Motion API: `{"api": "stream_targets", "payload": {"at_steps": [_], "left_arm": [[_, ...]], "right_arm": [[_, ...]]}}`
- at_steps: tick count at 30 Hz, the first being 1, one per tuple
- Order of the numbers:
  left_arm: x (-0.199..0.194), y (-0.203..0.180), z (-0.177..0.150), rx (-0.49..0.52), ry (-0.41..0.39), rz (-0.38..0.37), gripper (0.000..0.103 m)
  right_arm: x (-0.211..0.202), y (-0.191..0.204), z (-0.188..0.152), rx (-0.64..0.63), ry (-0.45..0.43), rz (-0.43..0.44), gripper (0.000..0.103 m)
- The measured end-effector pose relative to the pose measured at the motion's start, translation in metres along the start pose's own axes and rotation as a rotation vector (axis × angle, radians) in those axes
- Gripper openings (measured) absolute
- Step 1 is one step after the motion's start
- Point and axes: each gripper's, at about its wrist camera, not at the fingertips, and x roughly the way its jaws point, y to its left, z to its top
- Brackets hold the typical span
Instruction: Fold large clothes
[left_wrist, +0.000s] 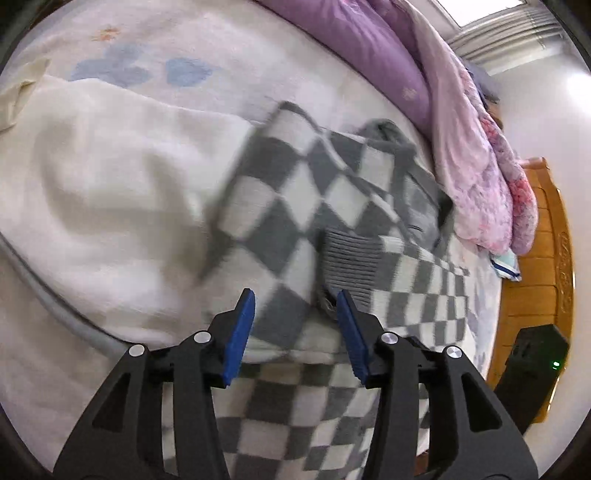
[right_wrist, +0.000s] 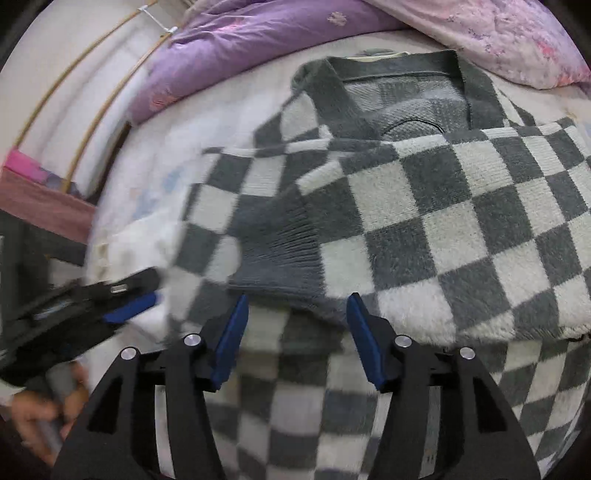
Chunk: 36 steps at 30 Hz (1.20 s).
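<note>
Left wrist view: checkered sweater spread on bed, just beside purple quilt heaped toward headboard. Sleeve folded across sweater body, ribbed cuff lying just beyond left tool. Jaws parted, fabric seen in the gap, pads not pressing; judged released to leave the fold settled.

Right wrist view: sweater collar nearest quilt; second folded sleeve laid over sweater front, its cuff directly ahead of right tool. Jaws apart, nothing clamped. Left tool again visible beside sweater edge, hand below it, blurred.
</note>
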Motion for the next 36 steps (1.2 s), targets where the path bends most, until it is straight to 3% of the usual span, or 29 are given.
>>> {"api": "stream_targets", "payload": {"at_steps": [4, 5, 6, 8, 9, 12, 15, 18, 20, 23, 25, 26, 27, 29, 32, 36], "left_arm": [[0.02, -0.038, -0.003, 0.072, 0.035, -0.039, 0.047], [0.029, -0.049, -0.004, 0.097, 0.054, -0.037, 0.047], [0.037, -0.058, -0.006, 0.115, 0.064, -0.032, 0.047], [0.064, -0.074, -0.007, 0.148, 0.101, -0.013, 0.05], [0.08, -0.076, -0.008, 0.151, 0.135, 0.017, 0.058], [0.113, -0.07, -0.005, 0.123, 0.174, 0.093, 0.059], [0.122, -0.069, -0.001, 0.112, 0.166, 0.101, 0.061], [0.128, -0.07, -0.001, 0.121, 0.169, 0.084, 0.07], [0.125, -0.072, 0.001, 0.127, 0.18, 0.075, 0.07], [0.108, -0.071, 0.012, 0.105, 0.186, 0.007, 0.07], [0.088, -0.062, 0.031, 0.068, 0.145, -0.033, 0.071], [0.08, -0.055, 0.041, 0.034, 0.123, -0.045, 0.071], [0.072, -0.044, 0.057, -0.017, 0.1, -0.057, 0.071], [0.066, -0.029, 0.082, -0.067, 0.068, -0.006, 0.071], [0.07, -0.018, 0.118, -0.061, 0.047, 0.083, 0.071], [0.094, -0.013, 0.157, -0.027, 0.08, 0.202, 0.071]], "right_arm": [[-0.04, -0.03, 0.003, 0.015, -0.045, -0.026, 0.053], [-0.049, -0.05, 0.005, 0.057, -0.064, -0.053, 0.048], [-0.055, -0.067, 0.01, 0.094, -0.077, -0.076, 0.034], [-0.072, -0.12, 0.014, 0.191, -0.093, -0.159, 0.025], [-0.076, -0.139, 0.013, 0.227, -0.087, -0.188, 0.025], [-0.068, -0.208, 0.007, 0.274, -0.009, -0.347, 0.023], [-0.048, -0.256, -0.008, 0.334, 0.045, -0.279, 0.0], [-0.04, -0.283, -0.01, 0.468, 0.047, -0.163, 0.0], [-0.04, -0.291, -0.004, 0.534, 0.1, -0.117, 0.0], [-0.062, -0.274, 0.017, 0.464, 0.116, -0.117, 0.007], [-0.077, -0.264, 0.039, 0.387, 0.077, -0.133, 0.022], [-0.08, -0.266, 0.048, 0.383, 0.059, -0.135, 0.04], [-0.083, -0.269, 0.058, 0.385, 0.042, -0.133, 0.046], [-0.09, -0.282, 0.083, 0.399, 0.017, -0.136, 0.046], [-0.087, -0.297, 0.115, 0.42, 0.002, -0.149, 0.047], [-0.067, -0.312, 0.148, 0.466, 0.013, -0.174, 0.053]]}}
